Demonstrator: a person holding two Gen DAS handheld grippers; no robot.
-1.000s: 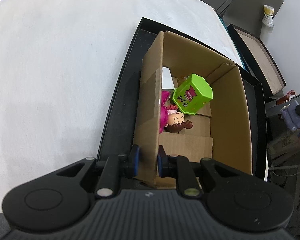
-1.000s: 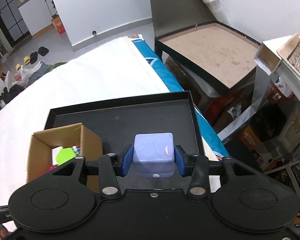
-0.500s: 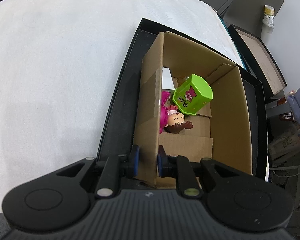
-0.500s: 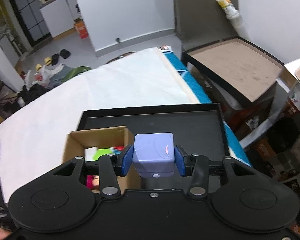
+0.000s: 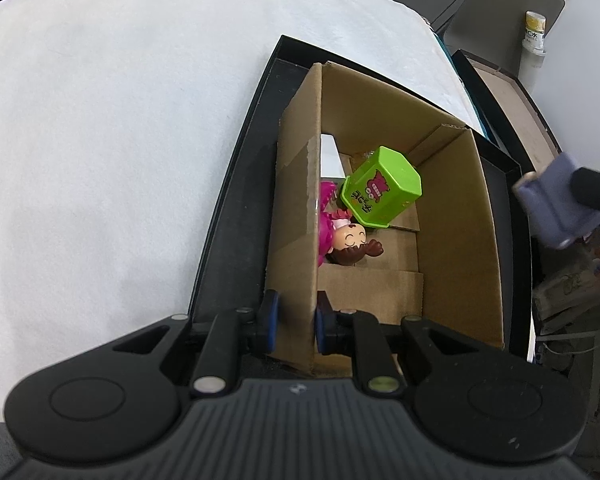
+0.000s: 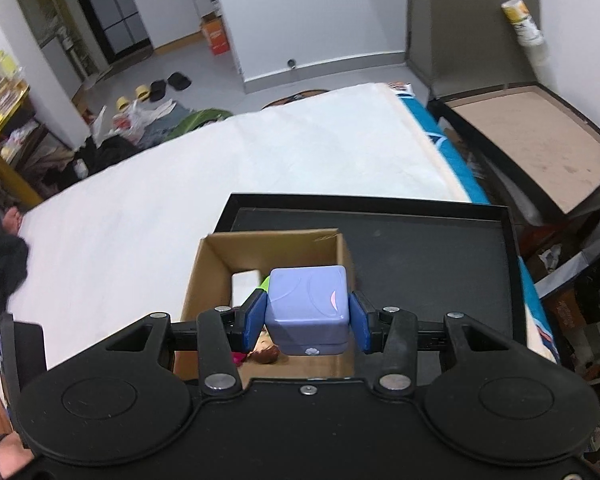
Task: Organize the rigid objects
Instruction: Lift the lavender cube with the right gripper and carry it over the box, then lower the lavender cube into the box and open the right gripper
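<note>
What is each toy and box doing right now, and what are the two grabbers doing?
Left hand-held gripper: shut on the cardboard box wall.
Right hand-held gripper: shut on the purple cube.
Purple cube: held in the air above the box.
Cardboard box: open, upright in the black tray.
Green container: tilted inside the box.
Doll: lying inside the box.

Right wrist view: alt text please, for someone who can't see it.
The right gripper holds a lavender cube between its blue fingers, above an open cardboard box. The box stands in a black tray on a white-covered surface, with a doll's head partly visible inside.
</note>
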